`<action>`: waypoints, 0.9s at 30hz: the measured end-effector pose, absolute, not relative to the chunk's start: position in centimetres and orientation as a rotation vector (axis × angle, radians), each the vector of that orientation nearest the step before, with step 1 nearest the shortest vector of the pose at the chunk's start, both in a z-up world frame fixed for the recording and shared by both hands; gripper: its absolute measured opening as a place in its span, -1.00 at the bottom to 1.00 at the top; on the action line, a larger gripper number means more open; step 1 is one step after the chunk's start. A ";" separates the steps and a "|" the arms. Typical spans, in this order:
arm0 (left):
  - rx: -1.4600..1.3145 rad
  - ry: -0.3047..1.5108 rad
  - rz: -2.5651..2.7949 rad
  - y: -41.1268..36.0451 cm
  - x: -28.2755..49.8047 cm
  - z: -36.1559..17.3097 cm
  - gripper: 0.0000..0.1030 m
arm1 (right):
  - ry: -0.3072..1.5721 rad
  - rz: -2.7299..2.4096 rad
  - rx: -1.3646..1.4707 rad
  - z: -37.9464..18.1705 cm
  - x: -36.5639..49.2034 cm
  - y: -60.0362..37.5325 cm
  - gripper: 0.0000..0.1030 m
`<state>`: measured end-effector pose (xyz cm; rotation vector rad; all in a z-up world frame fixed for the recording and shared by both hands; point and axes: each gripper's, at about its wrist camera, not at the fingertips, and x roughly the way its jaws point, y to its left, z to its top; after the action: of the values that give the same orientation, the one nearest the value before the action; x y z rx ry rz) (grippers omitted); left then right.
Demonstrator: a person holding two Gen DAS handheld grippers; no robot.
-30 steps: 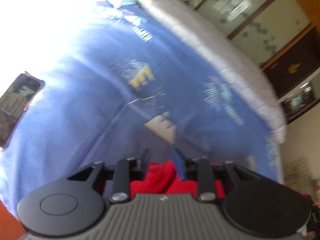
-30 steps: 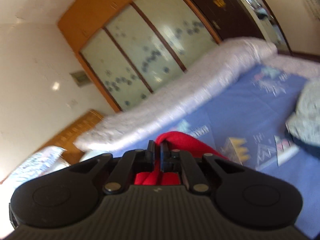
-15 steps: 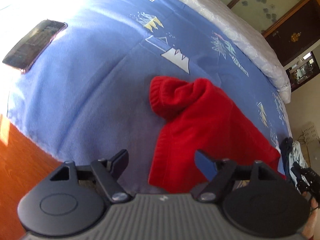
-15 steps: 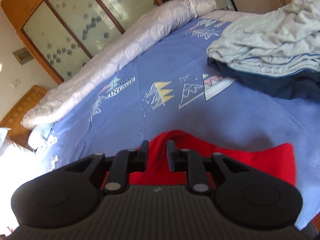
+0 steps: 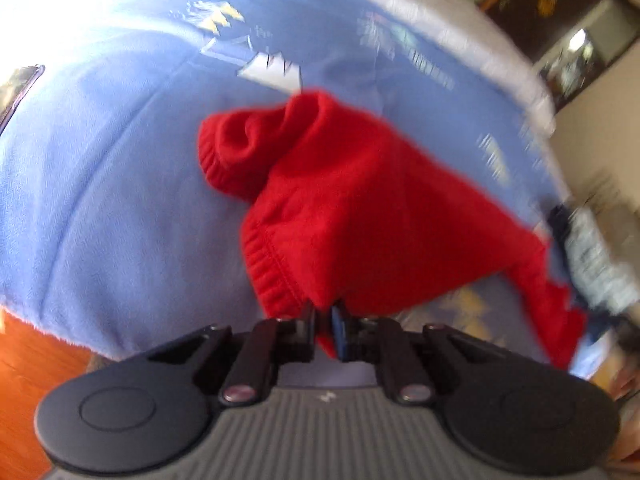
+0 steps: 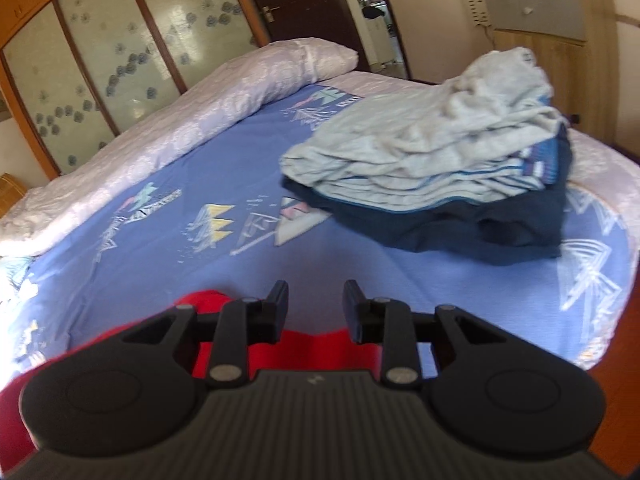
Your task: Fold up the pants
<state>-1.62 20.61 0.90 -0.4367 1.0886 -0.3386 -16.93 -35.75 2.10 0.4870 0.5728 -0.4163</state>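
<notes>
- Left gripper (image 5: pixel 323 314): jaws pinched tight on a fold of the red pants (image 5: pixel 360 208), next to the ribbed cuff; cloth is seen between the pads.
- Red pants: bunched on the blue bedsheet (image 5: pixel 100 168), near the bed's front edge; a second ribbed cuff is seen at the far left of the heap.
- Right gripper (image 6: pixel 316 300): jaws parted and opening; nothing is gripped. Red fabric is seen below and behind the fingers (image 6: pixel 280 300), not between the pads.
- Pile of grey and navy clothes (image 6: pixel 440 168): lying further back on the sheet, well apart from the pants.
- Phone (image 5: pixel 18 88): at the sheet's left edge.
</notes>
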 end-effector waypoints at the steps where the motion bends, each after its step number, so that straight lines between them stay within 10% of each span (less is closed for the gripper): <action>1: -0.504 1.058 -0.352 21.6 -1.4 1.9 -0.84 | 0.582 -0.419 0.480 1.9 -17.4 -36.0 -0.35; 17: -0.790 0.516 -0.289 32.1 -2.3 18.0 -0.96 | 0.597 0.007 0.321 3.4 -11.0 -28.6 -0.17; 27: -0.641 0.832 -0.349 25.3 -2.1 9.9 -0.93 | 0.791 0.291 0.659 1.0 -7.3 -23.7 -0.06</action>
<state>-2.12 25.33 9.85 -0.6412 0.8317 -0.3495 -7.35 -23.67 1.01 0.6592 0.7905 0.2914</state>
